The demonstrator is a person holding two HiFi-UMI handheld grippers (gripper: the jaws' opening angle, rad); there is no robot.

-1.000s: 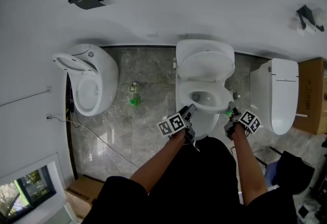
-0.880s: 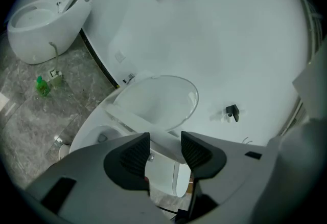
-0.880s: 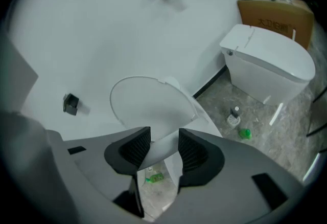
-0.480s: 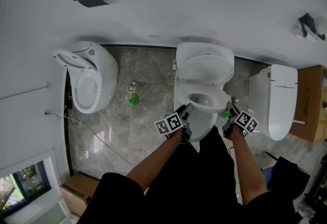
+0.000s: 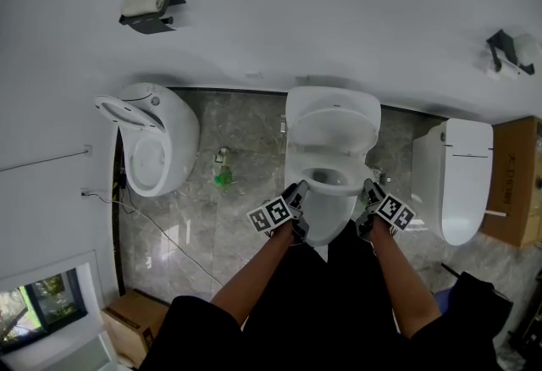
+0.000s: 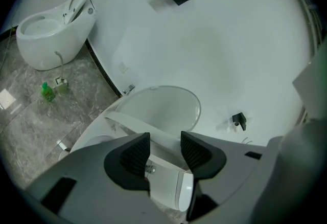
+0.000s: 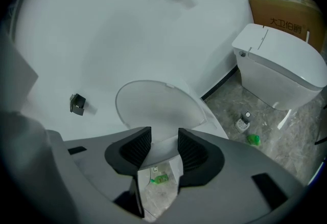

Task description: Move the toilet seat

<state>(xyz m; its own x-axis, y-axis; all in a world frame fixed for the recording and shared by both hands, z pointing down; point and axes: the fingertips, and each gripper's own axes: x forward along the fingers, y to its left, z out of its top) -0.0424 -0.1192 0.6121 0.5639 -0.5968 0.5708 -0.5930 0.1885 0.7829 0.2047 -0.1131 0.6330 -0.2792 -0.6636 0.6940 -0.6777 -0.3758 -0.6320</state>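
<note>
Head view first: the middle toilet has its lid [image 5: 332,125] tipped up against the wall, and the toilet seat [image 5: 329,192] sits low over the bowl. The left gripper [image 5: 296,191] is on the seat's front left. The right gripper [image 5: 367,190] is on its front right, so there's one on each side of the seat's nose. A left-hand toilet [image 5: 157,136] stands off to the side with its seat up. A closed toilet [image 5: 461,166] is on the right, all on a grey marble floor [image 5: 246,217].

Left gripper view: the fingers [image 6: 135,154] are pinching the front rim of the toilet seat, and the white band runs right across the gap between the pads.

Right gripper view: same deal. These fingers [image 7: 191,152] have just been closing and clamp the seat's front edge, which fills the gap. A bit of floor with something small and green shows underneath.
</note>
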